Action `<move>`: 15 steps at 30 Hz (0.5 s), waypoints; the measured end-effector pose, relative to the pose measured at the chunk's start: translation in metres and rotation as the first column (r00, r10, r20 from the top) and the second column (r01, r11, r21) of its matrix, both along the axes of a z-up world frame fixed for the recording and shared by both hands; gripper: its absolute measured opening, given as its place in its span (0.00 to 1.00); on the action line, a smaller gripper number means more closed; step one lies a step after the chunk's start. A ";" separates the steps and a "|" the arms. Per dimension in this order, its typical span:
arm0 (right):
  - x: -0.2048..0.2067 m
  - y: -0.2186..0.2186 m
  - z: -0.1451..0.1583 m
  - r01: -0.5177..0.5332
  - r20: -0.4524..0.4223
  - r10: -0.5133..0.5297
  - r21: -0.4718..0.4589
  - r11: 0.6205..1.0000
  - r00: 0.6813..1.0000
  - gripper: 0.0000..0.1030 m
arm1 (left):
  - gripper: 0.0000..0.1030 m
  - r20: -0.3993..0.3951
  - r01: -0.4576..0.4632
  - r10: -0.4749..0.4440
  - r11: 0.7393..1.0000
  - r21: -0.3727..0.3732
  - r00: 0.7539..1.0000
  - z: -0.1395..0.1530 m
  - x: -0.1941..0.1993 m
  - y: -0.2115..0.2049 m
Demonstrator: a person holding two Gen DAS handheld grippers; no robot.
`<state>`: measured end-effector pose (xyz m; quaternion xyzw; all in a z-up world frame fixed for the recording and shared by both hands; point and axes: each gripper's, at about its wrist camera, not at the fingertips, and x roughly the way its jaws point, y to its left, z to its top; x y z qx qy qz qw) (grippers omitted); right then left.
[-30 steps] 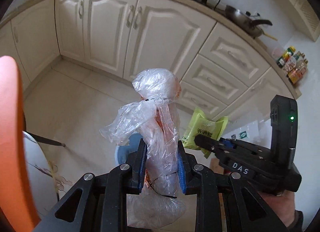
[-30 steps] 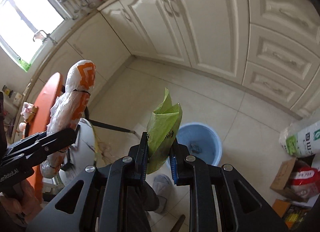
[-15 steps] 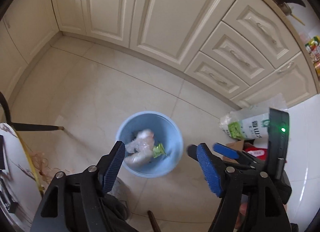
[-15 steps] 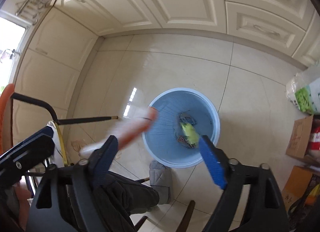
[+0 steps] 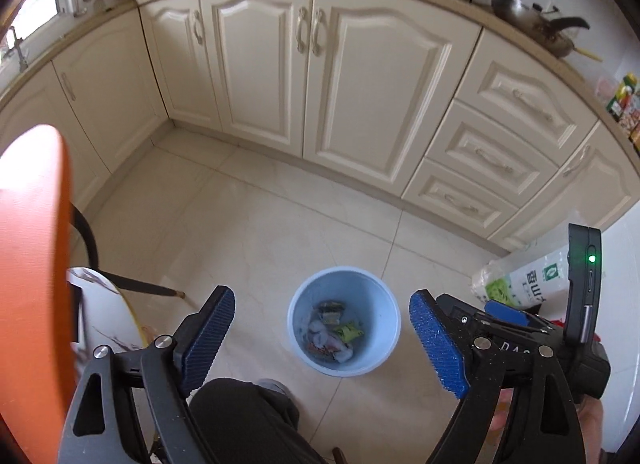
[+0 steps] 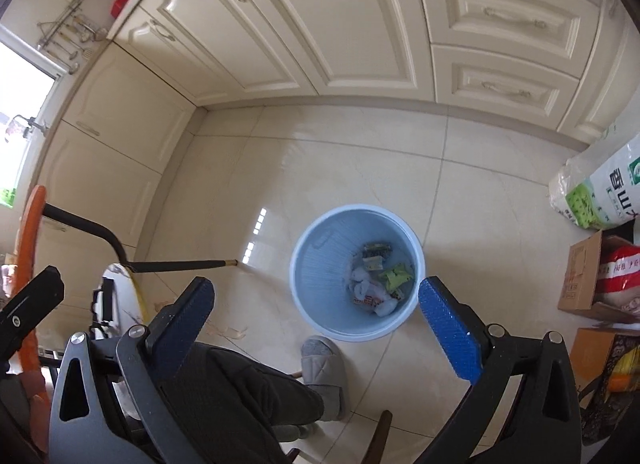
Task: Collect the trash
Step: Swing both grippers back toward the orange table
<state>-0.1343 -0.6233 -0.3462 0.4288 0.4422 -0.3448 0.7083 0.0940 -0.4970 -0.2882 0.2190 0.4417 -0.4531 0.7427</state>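
A light blue bin (image 5: 344, 322) (image 6: 356, 270) stands on the tiled floor below both grippers. Inside it lie a clear plastic bag (image 6: 370, 294) with orange print, a green wrapper (image 6: 396, 275) (image 5: 349, 331) and other scraps. My left gripper (image 5: 322, 334) hangs above the bin, its jaws still opening, with nothing between the blue pads. My right gripper (image 6: 316, 314) is also above the bin, jaws opening wide and empty. The right gripper's body (image 5: 520, 328) shows at the right of the left wrist view.
Cream cabinets (image 5: 320, 76) line the far wall. An orange chair back (image 5: 32, 264) and a black chair leg (image 6: 160, 264) are at the left. A white sack (image 6: 600, 192) and cardboard boxes (image 6: 588, 276) sit at the right. A person's leg and grey slipper (image 6: 324, 360) are near the bin.
Both grippers let go of their loads: the clear plastic bag and the green wrapper fell into the blue bin. Both sets of jaws have spread wide, and the left view has tilted back up.
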 end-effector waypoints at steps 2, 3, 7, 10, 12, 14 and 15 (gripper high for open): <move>0.008 0.005 0.020 -0.009 0.021 0.010 -0.030 0.999 1.000 1.00 | 0.84 0.017 -0.010 0.011 0.999 -0.042 1.000 0.022 -0.005 0.026; 0.012 0.007 0.028 -0.016 0.032 0.018 -0.043 0.999 0.999 1.00 | 0.84 0.024 -0.015 0.016 0.998 -0.059 1.000 0.035 -0.004 0.046; 0.035 0.023 0.073 -0.056 0.088 0.066 -0.114 0.992 0.994 1.00 | 0.87 0.058 -0.052 0.061 0.988 -0.143 0.996 0.081 -0.006 0.110; 0.057 0.040 0.105 -0.102 0.128 0.124 -0.163 0.981 0.984 1.00 | 0.89 0.086 -0.089 0.107 0.977 -0.196 0.990 0.110 -0.004 0.160; 0.074 0.053 0.126 -0.136 0.152 0.167 -0.197 0.971 0.974 1.00 | 0.89 0.103 -0.122 0.149 0.965 -0.231 0.984 0.130 -0.003 0.194; 0.099 0.076 0.157 -0.187 0.185 0.236 -0.246 0.951 0.954 1.00 | 0.89 0.118 -0.157 0.194 0.951 -0.265 0.974 0.150 -0.003 0.229; 0.099 0.076 0.157 -0.187 0.185 0.236 -0.246 0.951 0.954 1.00 | 0.90 0.127 -0.172 0.214 0.944 -0.282 0.968 0.159 -0.005 0.245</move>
